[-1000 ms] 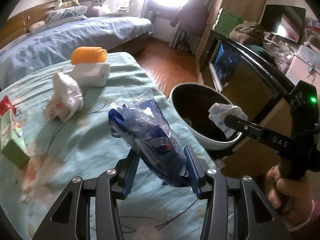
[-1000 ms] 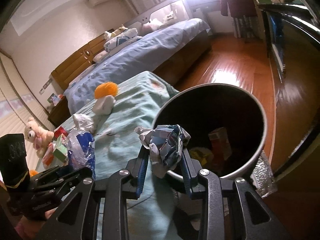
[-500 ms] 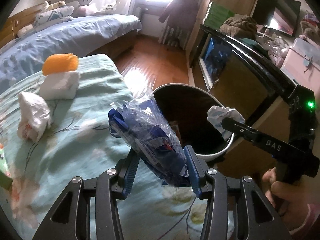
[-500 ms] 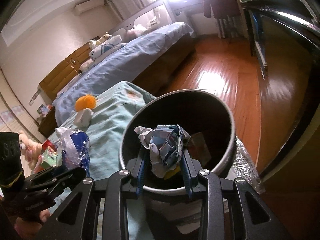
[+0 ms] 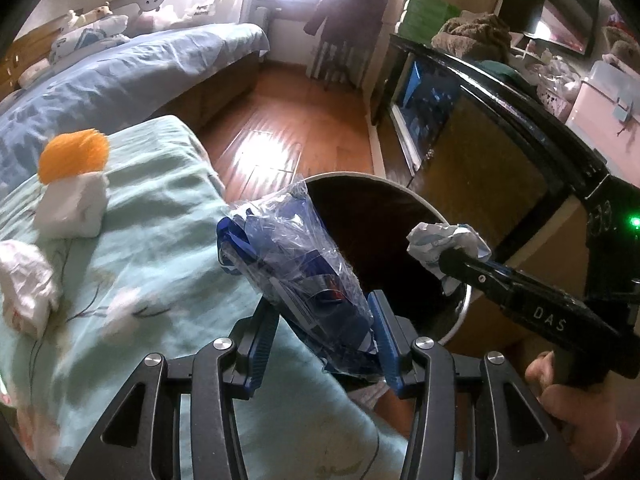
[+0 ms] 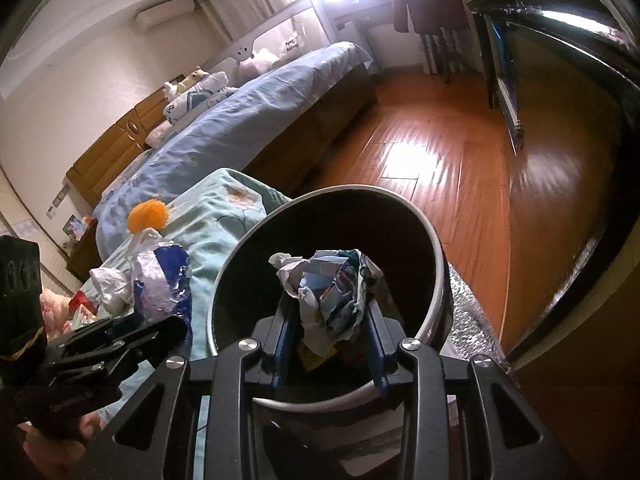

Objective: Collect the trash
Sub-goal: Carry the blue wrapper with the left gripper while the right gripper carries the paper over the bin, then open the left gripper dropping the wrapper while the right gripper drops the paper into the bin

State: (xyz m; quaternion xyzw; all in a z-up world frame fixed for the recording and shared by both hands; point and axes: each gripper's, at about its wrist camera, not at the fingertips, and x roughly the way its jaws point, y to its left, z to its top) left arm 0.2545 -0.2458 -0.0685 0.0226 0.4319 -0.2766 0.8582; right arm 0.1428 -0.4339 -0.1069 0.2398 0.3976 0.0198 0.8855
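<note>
My left gripper (image 5: 324, 334) is shut on a crumpled blue and clear plastic wrapper (image 5: 296, 264), held above the edge of the green-covered table (image 5: 168, 240) beside the round trash bin (image 5: 464, 304). My right gripper (image 6: 330, 330) is shut on a crumpled paper ball (image 6: 330, 288) and holds it over the dark opening of the bin (image 6: 438, 256). The right gripper and its paper ball (image 5: 440, 238) also show in the left wrist view, over the bin's right rim. The left gripper with the wrapper (image 6: 160, 276) shows in the right wrist view, left of the bin.
On the table lie a white crumpled tissue (image 5: 26, 284), a white folded packet (image 5: 72, 204) and an orange fluffy ball (image 5: 74, 154). A blue bed (image 5: 120, 68) stands behind. A dark glass cabinet (image 5: 480, 128) flanks the bin on the right. Wood floor (image 5: 288, 128) lies beyond.
Both grippers have moved towards the bin with their loads. The paper ball is now over the bin's opening, and the wrapper has come to the table edge next to the bin.
</note>
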